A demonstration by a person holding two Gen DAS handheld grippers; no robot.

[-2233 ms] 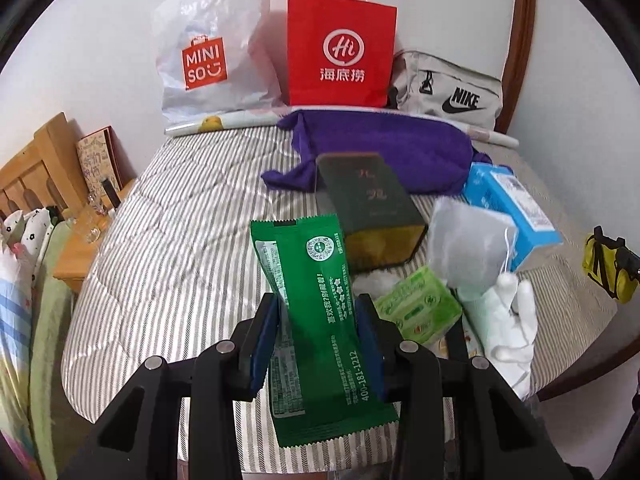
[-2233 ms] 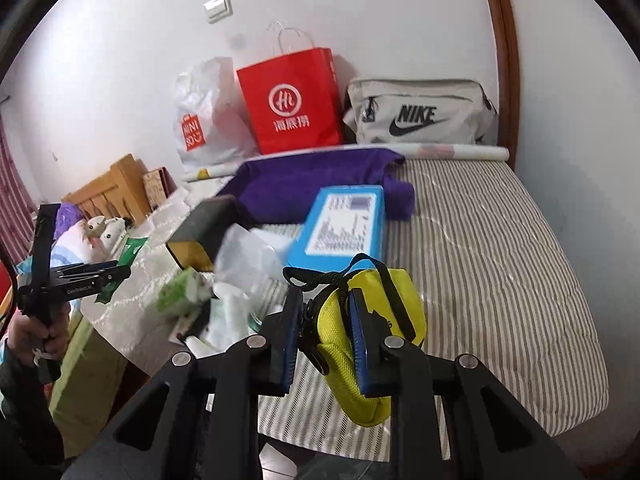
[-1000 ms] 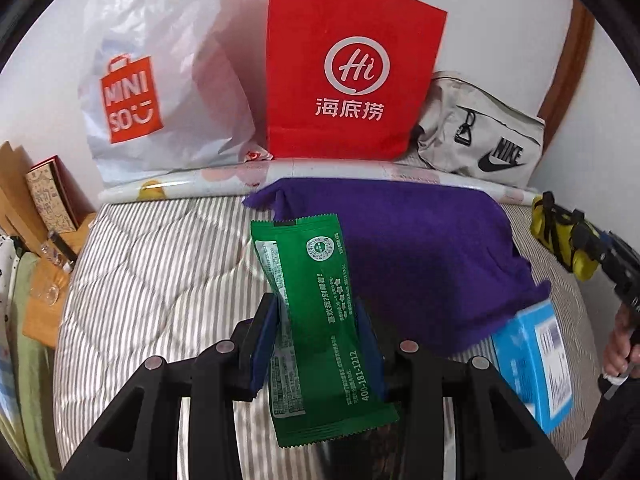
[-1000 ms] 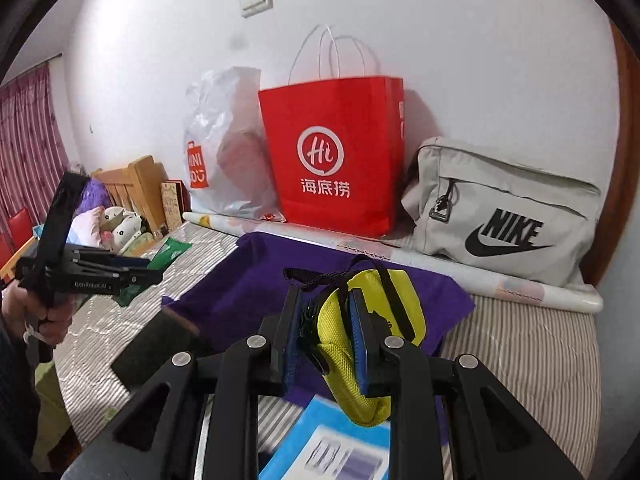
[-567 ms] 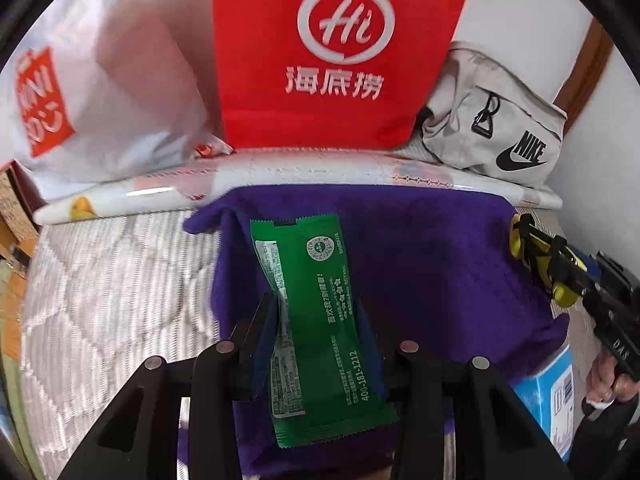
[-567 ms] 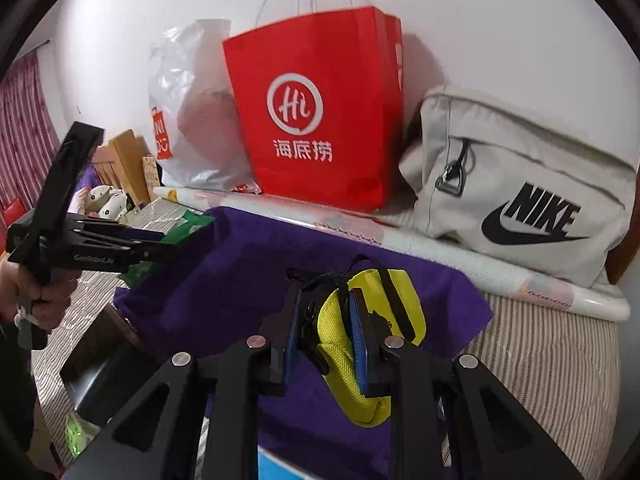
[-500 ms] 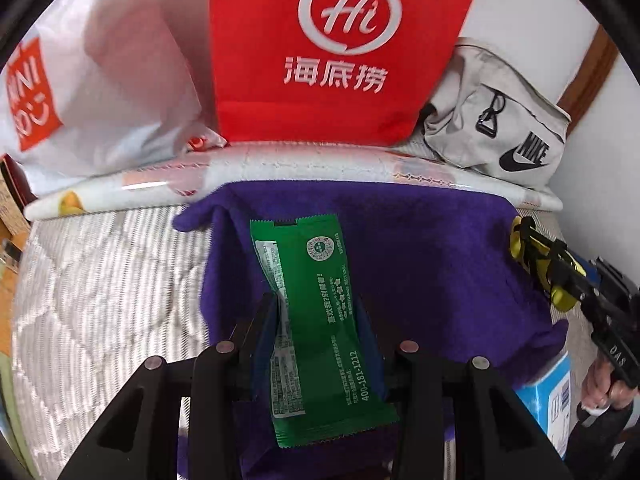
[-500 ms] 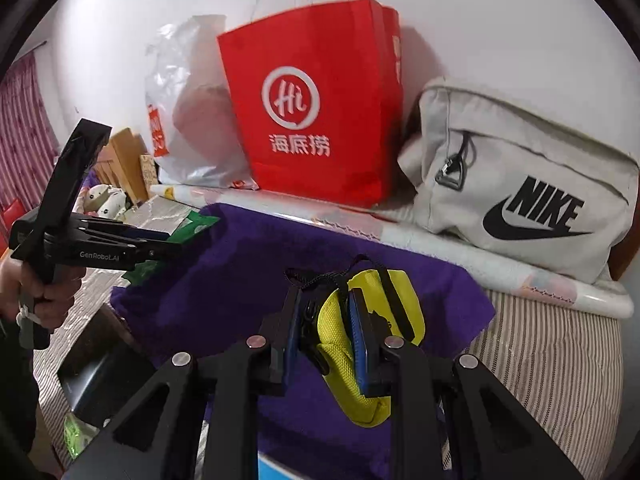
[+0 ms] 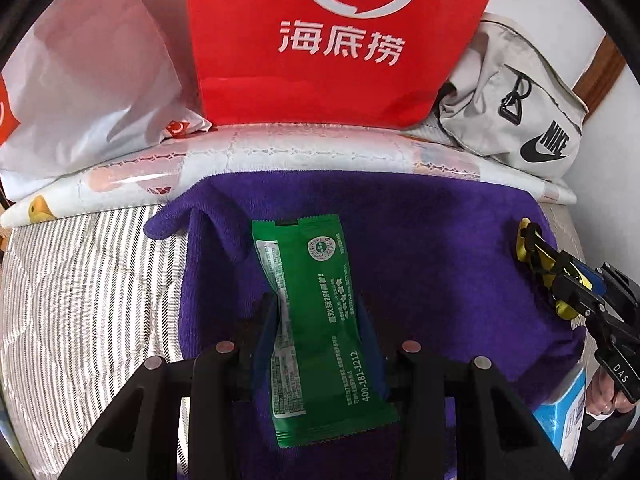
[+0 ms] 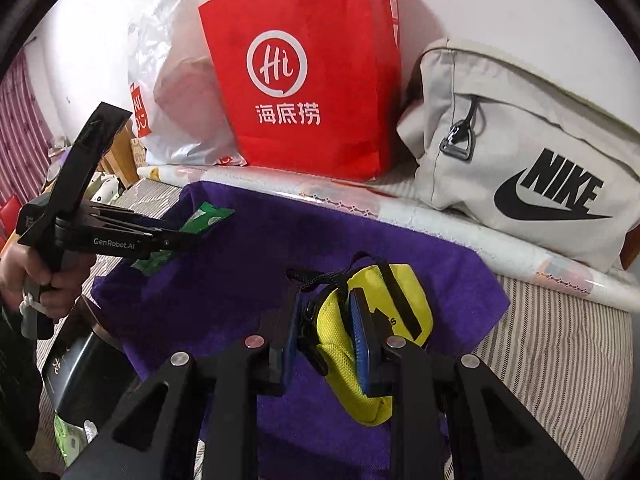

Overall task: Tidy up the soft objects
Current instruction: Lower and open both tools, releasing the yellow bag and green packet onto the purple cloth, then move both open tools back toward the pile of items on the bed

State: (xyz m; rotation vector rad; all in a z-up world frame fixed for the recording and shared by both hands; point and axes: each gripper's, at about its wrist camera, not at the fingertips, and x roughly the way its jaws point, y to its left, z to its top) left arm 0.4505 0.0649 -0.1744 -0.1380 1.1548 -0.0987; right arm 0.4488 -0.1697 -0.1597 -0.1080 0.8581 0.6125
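Observation:
My left gripper (image 9: 318, 330) is shut on a green snack packet (image 9: 316, 320), held over the purple towel (image 9: 432, 248) spread on the striped bed. From the right wrist view the same packet (image 10: 200, 220) sticks out of the left gripper (image 10: 176, 240) above the towel's left part (image 10: 256, 272). My right gripper (image 10: 324, 336) is shut on a small yellow pouch (image 10: 384, 304) with black straps, over the towel's near right side. In the left wrist view that pouch (image 9: 532, 256) shows at the towel's right edge.
Along the wall stand a red paper bag (image 9: 340, 40), a white plastic bag (image 9: 92, 92) and a grey Nike bag (image 10: 520, 160), with a rolled patterned sheet (image 9: 280, 156) in front. A blue box (image 9: 568, 412) and a dark box (image 10: 80, 368) lie near the towel.
Both grippers moved forward and down toward the purple towel and the bags by the wall, which now look larger. The packet and the pouch stay held.

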